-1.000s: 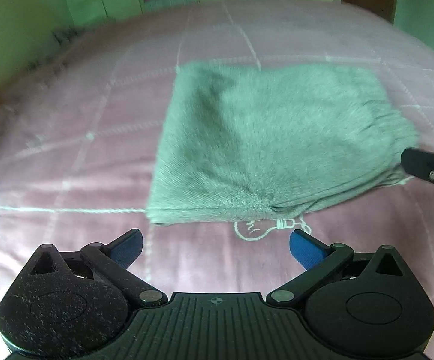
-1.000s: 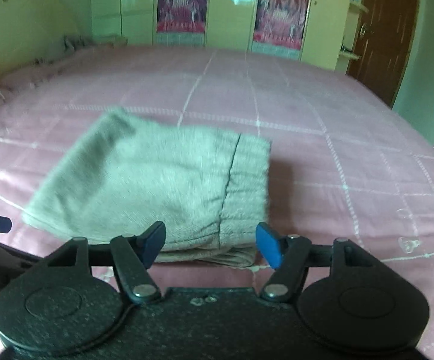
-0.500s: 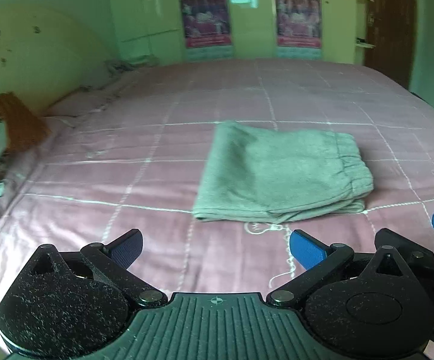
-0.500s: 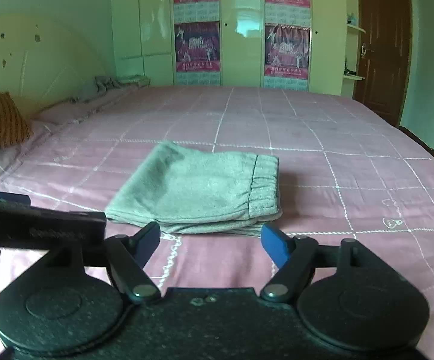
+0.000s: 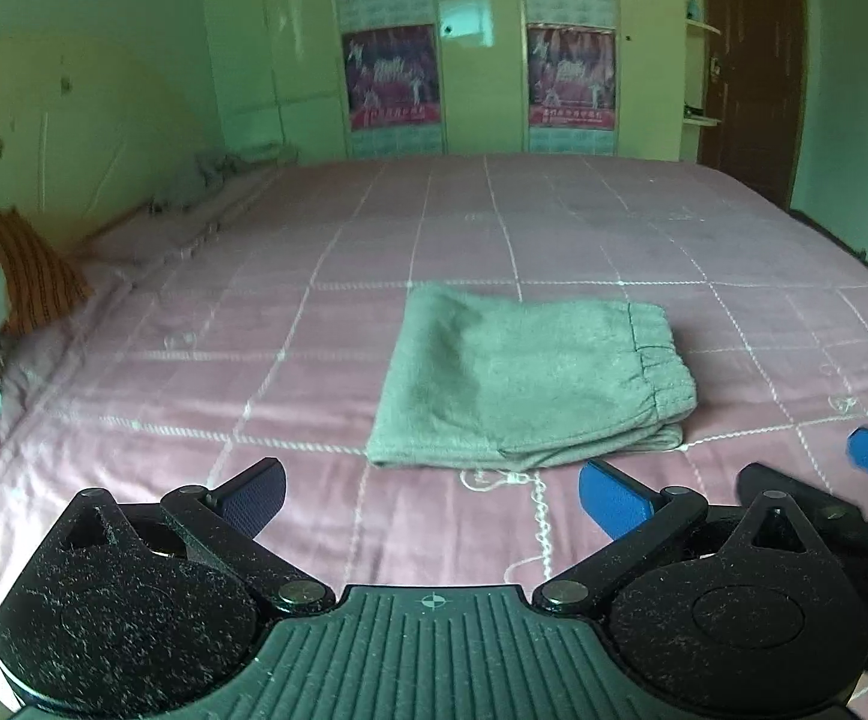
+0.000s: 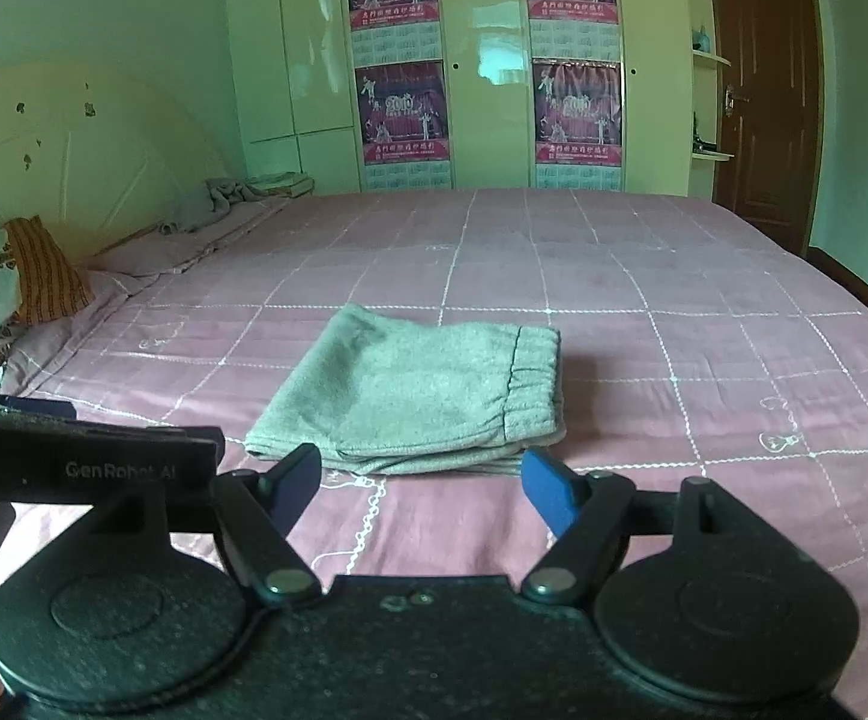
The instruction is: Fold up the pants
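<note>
We see the grey-green fleecy pants [image 5: 530, 387], folded into a flat rectangle with the gathered elastic waistband on the right, lying mid-way across the pink quilted bed [image 5: 374, 240]; the fold looks finished to us. Our left gripper [image 5: 431, 495] holds its jaws spread and empty. Our right gripper [image 6: 419, 483] is opening its jaws, nothing between them, both clear of the cloth.

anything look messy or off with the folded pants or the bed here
Nothing stands out. The grey pants lie folded in a flat stack on the pink bedspread, waistband to the right, with lower layers peeking out slightly along the near edge. Neither gripper holds anything.
</note>
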Motion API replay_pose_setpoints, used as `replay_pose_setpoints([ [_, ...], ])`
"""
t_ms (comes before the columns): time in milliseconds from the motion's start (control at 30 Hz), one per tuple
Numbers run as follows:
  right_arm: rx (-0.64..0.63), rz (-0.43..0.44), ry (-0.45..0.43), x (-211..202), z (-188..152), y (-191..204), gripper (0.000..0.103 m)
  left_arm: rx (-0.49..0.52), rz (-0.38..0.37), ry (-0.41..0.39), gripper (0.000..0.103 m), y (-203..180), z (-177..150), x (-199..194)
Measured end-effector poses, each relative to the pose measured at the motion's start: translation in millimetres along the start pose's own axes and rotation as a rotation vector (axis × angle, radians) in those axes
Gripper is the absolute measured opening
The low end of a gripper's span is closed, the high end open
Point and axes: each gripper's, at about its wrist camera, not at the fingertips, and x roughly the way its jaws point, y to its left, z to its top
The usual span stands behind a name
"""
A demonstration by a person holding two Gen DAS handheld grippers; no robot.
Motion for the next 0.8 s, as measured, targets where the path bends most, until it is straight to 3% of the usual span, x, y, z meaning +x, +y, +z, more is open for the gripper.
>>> replay_pose_setpoints([
  [100,0.015,-0.019,-0.035,-14,2,-2,0.079,0.047,0.024,-0.008,0.103,-2,4,-11],
  [267,0.008,-0.085,-0.062,-35,6,-7,0.087,-0.026,-0.017,0.011,0.103,14,10,-30],
  [367,0.034,-0.121,-0.073,-47,9,-13,0.092,-0.013,-0.001,0.000,0.103,14,8,-40],
  [800,0.057,-0.167,-0.096,-62,14,-20,0.096,-0.027,-0.025,0.003,0.103,21,4,-61],
])
